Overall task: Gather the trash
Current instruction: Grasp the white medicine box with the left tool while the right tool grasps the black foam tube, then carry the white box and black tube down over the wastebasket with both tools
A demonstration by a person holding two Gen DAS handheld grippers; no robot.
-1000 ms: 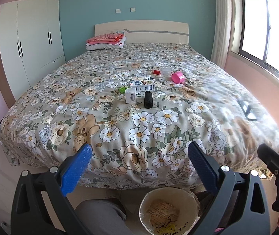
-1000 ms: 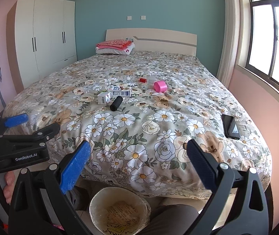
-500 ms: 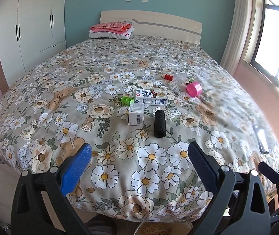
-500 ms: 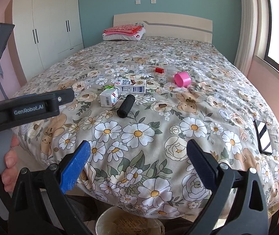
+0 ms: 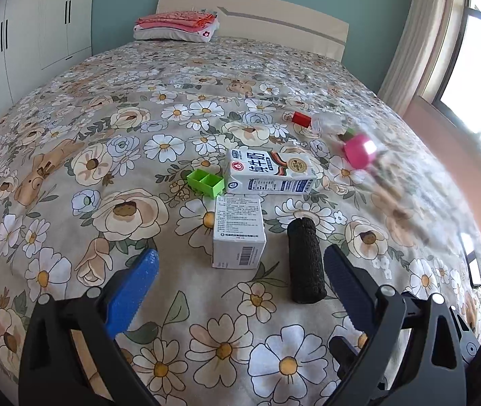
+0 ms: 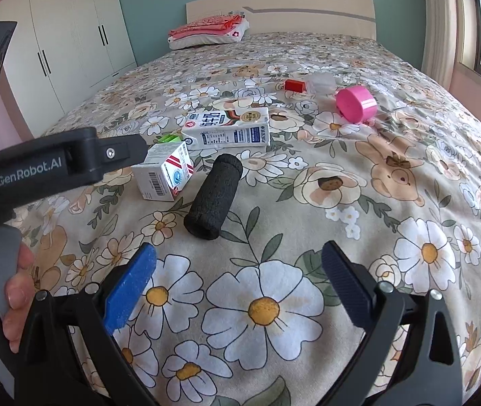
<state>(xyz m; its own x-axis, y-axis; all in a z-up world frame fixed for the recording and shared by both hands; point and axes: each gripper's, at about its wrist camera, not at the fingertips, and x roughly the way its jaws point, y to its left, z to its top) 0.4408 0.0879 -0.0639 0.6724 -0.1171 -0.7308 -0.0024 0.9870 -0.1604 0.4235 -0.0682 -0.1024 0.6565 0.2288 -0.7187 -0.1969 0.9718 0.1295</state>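
Note:
Trash lies on a floral bedspread [image 5: 105,155]. A small white box [image 5: 238,233] lies just ahead of my open, empty left gripper [image 5: 240,267]. A black foam cylinder [image 5: 304,260] lies to its right. Behind them are a milk carton [image 5: 269,172], a green tray [image 5: 205,182], a pink roll [image 5: 358,150], a red block [image 5: 301,119] and a clear wrapper [image 5: 328,123]. My right gripper [image 6: 238,264] is open and empty, short of the black cylinder [image 6: 213,196]. The box [image 6: 164,176], carton [image 6: 230,128], pink roll [image 6: 355,105] and red block [image 6: 294,85] show there too.
The left gripper's arm [image 6: 54,165] crosses the left of the right wrist view, held by a hand [image 6: 14,291]. A phone [image 5: 473,267] lies at the bed's right edge. Folded red bedding [image 5: 176,25] sits by the headboard. A white wardrobe [image 6: 71,50] stands at the left.
Both grippers have moved up and forward over the bed, close to the trash. The bin on the floor has dropped out of view. Both stay open.

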